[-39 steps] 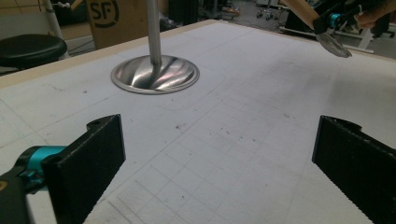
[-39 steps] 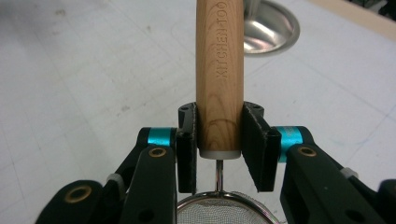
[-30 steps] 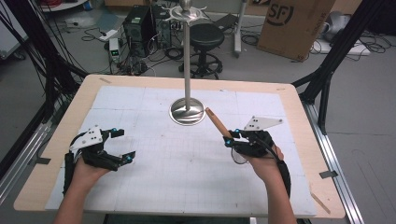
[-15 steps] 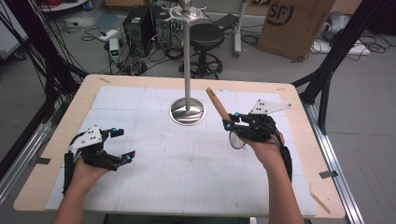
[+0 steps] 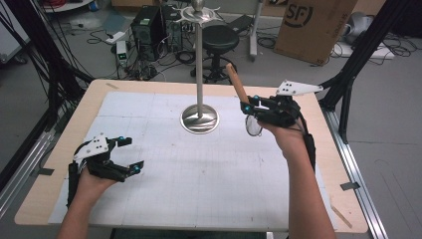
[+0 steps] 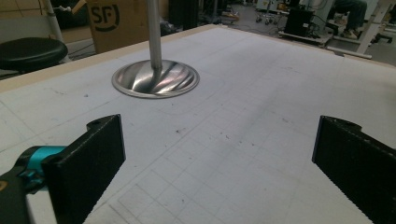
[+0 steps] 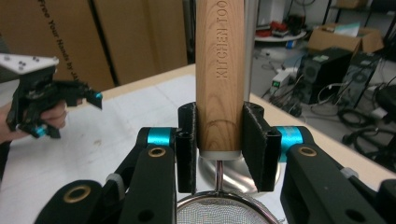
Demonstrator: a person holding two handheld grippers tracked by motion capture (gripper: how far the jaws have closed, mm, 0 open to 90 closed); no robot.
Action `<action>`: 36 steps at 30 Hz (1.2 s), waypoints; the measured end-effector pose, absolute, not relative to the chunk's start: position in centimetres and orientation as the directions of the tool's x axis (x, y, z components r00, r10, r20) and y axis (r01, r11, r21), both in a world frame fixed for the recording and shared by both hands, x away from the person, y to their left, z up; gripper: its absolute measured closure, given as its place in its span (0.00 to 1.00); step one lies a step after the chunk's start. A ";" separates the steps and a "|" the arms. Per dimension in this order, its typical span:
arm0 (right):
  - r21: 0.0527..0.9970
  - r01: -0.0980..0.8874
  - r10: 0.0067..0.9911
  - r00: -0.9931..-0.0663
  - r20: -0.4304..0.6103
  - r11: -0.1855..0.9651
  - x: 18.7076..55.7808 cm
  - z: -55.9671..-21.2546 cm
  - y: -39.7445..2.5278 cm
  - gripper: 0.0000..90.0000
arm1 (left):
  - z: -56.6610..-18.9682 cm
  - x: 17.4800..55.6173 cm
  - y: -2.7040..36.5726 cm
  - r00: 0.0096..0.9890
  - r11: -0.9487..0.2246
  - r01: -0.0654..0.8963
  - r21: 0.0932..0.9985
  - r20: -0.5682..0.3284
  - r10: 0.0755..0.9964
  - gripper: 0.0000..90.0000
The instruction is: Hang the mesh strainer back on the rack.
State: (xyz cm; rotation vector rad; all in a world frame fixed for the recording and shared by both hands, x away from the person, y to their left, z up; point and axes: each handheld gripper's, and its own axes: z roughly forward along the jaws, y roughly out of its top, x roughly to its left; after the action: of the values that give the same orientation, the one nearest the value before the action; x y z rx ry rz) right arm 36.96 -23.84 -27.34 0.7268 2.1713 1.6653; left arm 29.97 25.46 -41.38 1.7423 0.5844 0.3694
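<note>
Wooden strainer handle [image 5: 237, 83] clamped in right gripper [image 5: 247, 107], raised just right of stand [image 5: 199, 64], mesh hanging below. Left gripper [image 5: 130, 153] parked wide open, well short of stand base [image 6: 155, 79]. Right gripper view: jaws pinched handle [image 7: 219, 74] just above mesh [image 7: 220, 210]. Likely mid-carry; next, hooking onto stand top.

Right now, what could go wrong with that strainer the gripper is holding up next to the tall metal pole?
The right gripper pinches the strainer only at the low end of its wooden handle, so it might pivot or slip out. The handle is tilted up close to the metal stand; a bump against the pole could knock the strainer loose or rock the stand. The left gripper sits open near the table edge, probably too far away to catch anything.
</note>
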 end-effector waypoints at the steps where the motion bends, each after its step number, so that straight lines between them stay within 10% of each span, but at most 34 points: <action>1: 0.960 0.206 0.565 -0.823 0.064 0.191 37.1 -27.1 -23.8 0.76 | -41.4 30.0 25.4 0.824 -0.173 0.189 0.967 -0.061 0.564 0.03; 36: 0.960 0.175 0.617 -0.787 0.002 0.220 43.6 -19.1 -22.2 0.76 | -41.4 30.0 25.4 0.826 -0.167 0.191 0.967 -0.067 0.560 0.03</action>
State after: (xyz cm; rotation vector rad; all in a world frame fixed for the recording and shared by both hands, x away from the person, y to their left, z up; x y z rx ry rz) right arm 43.57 -22.23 -19.09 0.7343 2.1201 1.5885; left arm 29.95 25.43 -41.36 1.7376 0.5837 0.3605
